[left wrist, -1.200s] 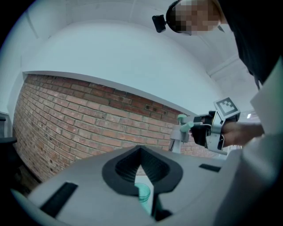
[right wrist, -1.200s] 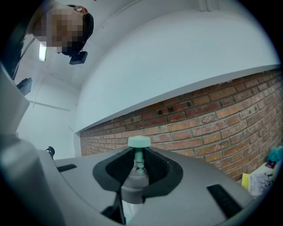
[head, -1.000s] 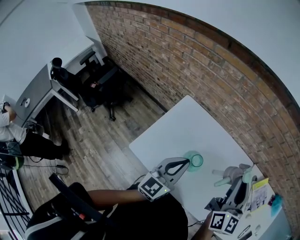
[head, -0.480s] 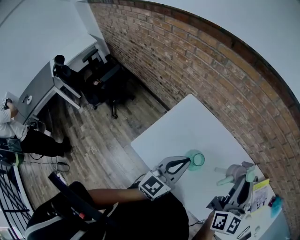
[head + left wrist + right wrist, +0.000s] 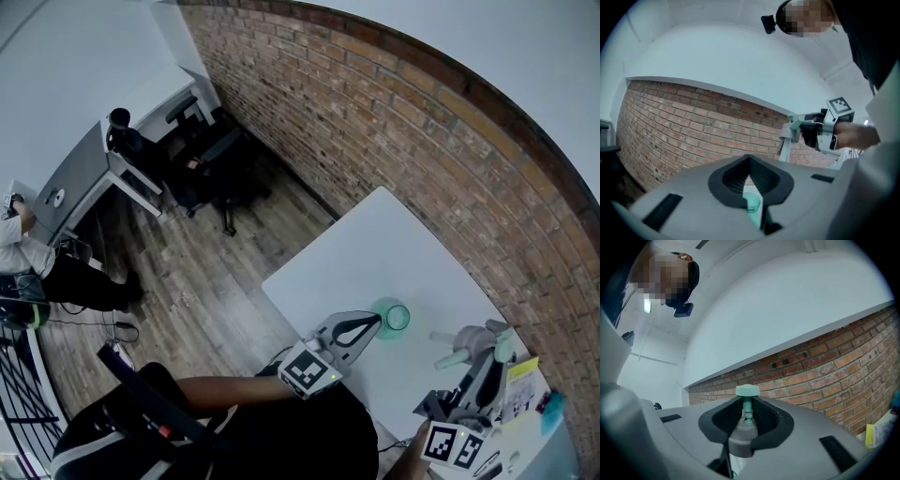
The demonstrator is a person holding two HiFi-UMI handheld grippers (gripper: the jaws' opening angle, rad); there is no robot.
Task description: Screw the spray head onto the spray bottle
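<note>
Head view gives us a white bench (image 5: 375, 253) set against a red brick wall (image 5: 422, 122), with both of our grippers over its near end. Our left gripper (image 5: 377, 324) lies level. Its fingers are drawn together on the small translucent teal plastic spray bottle (image 5: 393, 319), which stands upright on the bench right at the fingertips with its open round mouth facing up. In the left gripper view we see the bottle's neck low in the narrow slit between the dark ribbed pads (image 5: 730, 180).

Our right gripper (image 5: 489, 356) is clamped on the grey plastic spray head (image 5: 466, 342), which has pale green parts. In the right gripper view the grey collar sits squarely between the fingers, with a pad pressing on either side. A pale green stem rises past the fingertips to a flat pale green cap. From the left gripper view we can make out a pale tube (image 5: 783, 151) hanging down from the head, below the right fingers.

The head is held above the bench, off to the right of the left fingertips. It is clear of the bottle, with bare bench showing between the two, so nothing is threaded on yet. Left of the left fingers, beyond the bench edge, lie a wooden floor (image 5: 206, 281) and a black office chair (image 5: 202, 159).
</note>
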